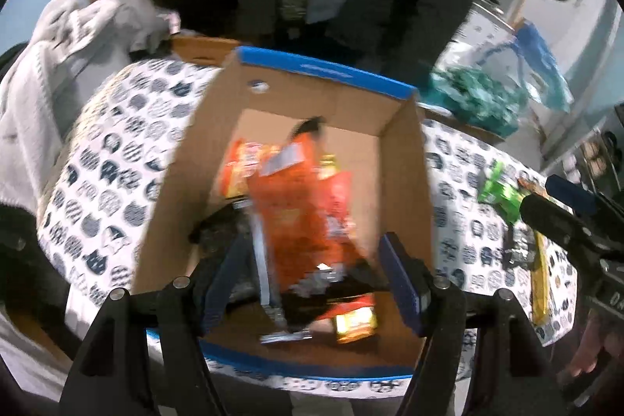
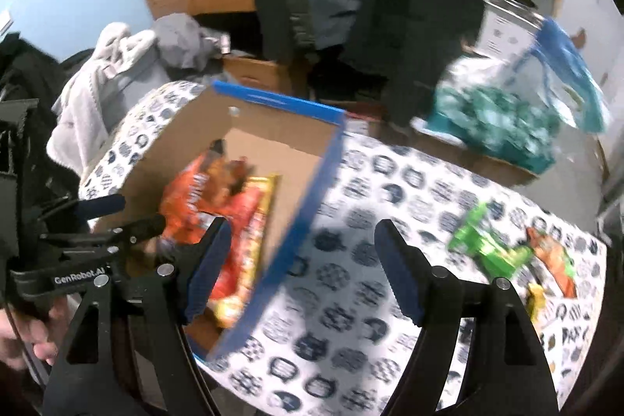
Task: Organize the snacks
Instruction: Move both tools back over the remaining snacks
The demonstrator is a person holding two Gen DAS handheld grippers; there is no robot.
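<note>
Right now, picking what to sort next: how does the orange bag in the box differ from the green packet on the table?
The orange bag lies inside the cardboard box, piled among other snacks; the green packet lies out on the patterned tablecloth. The orange bag looks larger; the green packet is small. The orange bag sits under the left gripper; the green packet is nearer the right gripper. Both are soft, sealed snack packs.

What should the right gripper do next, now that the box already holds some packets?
Probably swing the right gripper toward the green packet lying on the tablecloth. Its jaws stand open with nothing between them, the orange packets already sit in the cardboard box, and the green one lies outside it.
</note>
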